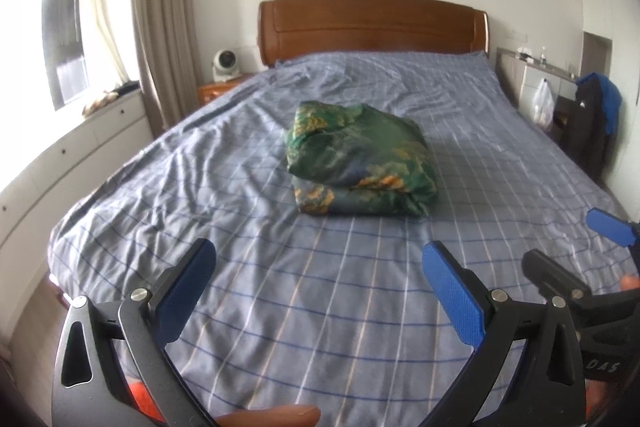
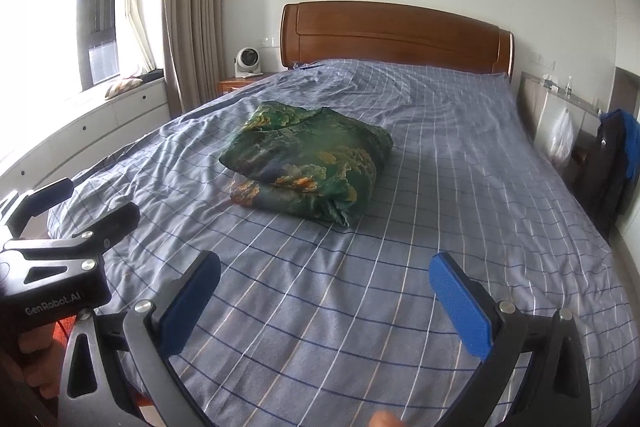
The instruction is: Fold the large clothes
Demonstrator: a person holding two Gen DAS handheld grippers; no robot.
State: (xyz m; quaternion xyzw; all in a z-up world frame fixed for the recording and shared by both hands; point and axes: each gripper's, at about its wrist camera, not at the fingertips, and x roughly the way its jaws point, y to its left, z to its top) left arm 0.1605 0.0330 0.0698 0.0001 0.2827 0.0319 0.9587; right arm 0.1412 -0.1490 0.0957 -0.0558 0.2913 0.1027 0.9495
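Both grippers are held low over the near end of the bed [image 1: 280,307], pointing forward toward the headboard [image 1: 372,27], and neither touches anything. The left gripper [image 1: 320,287] has its blue-padded fingers [image 1: 452,295] spread wide apart, with only the checked bedsheet showing between them; a fingertip of the person's hand [image 1: 276,417] shows at the bottom edge, under the gripper body. The right gripper [image 2: 324,299] is likewise spread wide with nothing between its fingers [image 2: 460,307], and it is held just beside the left one, level with it (each camera catches the other gripper at the edge of its view). In the left wrist view the right gripper [image 1: 576,247] sits off to the right, its jaws apart; in the right wrist view the left gripper [image 2: 92,203] sits off to the left, also apart, with part of the hand [image 2: 36,359] gripping its handle below. The folded garment [image 1: 360,159], a green cloth with orange and blue print, lies as a thick bundle on the bed ahead of both grippers, well apart from them: slightly right of centre ahead of the left gripper, and ahead and slightly left of the right gripper [image 2: 308,163]. Its folded edge faces the grippers, and the sheet around it is wrinkled.
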